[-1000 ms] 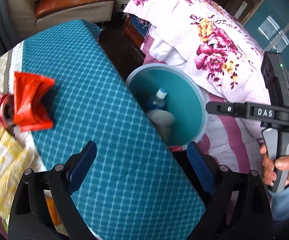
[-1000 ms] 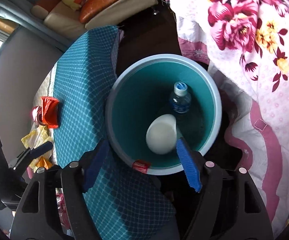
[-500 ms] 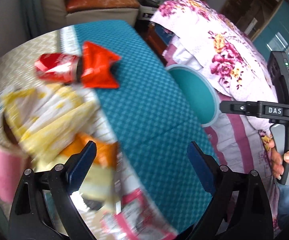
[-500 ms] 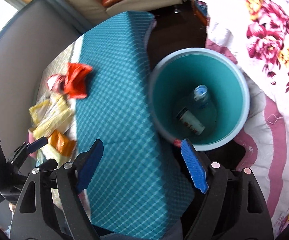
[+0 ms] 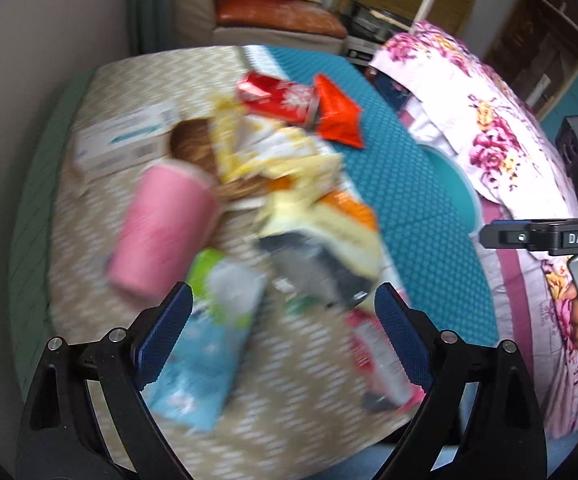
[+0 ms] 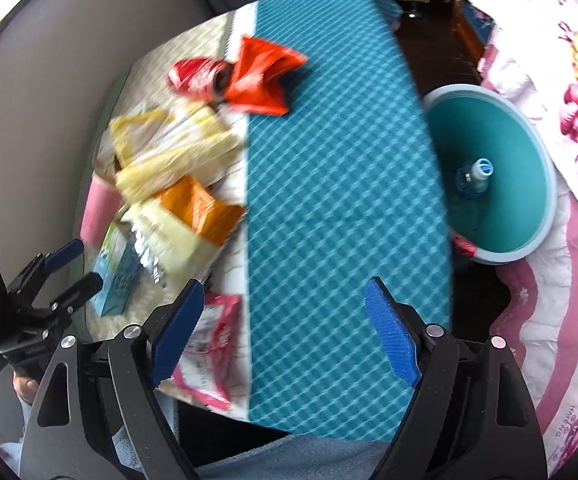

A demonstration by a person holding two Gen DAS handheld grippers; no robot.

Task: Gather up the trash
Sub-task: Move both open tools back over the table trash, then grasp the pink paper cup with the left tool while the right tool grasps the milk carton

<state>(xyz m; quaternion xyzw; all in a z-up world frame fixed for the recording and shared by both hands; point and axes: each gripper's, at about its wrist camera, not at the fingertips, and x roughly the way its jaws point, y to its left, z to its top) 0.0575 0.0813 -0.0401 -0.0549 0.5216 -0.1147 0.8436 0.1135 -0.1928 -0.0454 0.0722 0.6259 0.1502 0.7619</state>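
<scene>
A trash pile lies on the table: a pink cup (image 5: 161,232), a red can (image 5: 277,98), a red wrapper (image 5: 337,114), yellow wrappers (image 5: 289,168), an orange packet (image 5: 349,208) and a light blue packet (image 5: 193,368). My left gripper (image 5: 283,300) hovers open above the pile, with nothing between its fingers. My right gripper (image 6: 285,292) hangs over the teal tablecloth (image 6: 329,200); its jaws are opening and hold nothing. The teal bin (image 6: 493,176) stands on the floor to the right, with a bottle (image 6: 475,174) inside.
A white box (image 5: 125,140) lies at the pile's far left, and a pink-and-white packet (image 6: 209,344) near the table's front edge. A bed with a floral cover (image 6: 549,80) runs behind the bin. A sofa (image 5: 277,12) stands at the back.
Both grippers have swung left, away from the bin and over the table. The trash pile has come into the left wrist view. The right gripper's jaws stand wider.
</scene>
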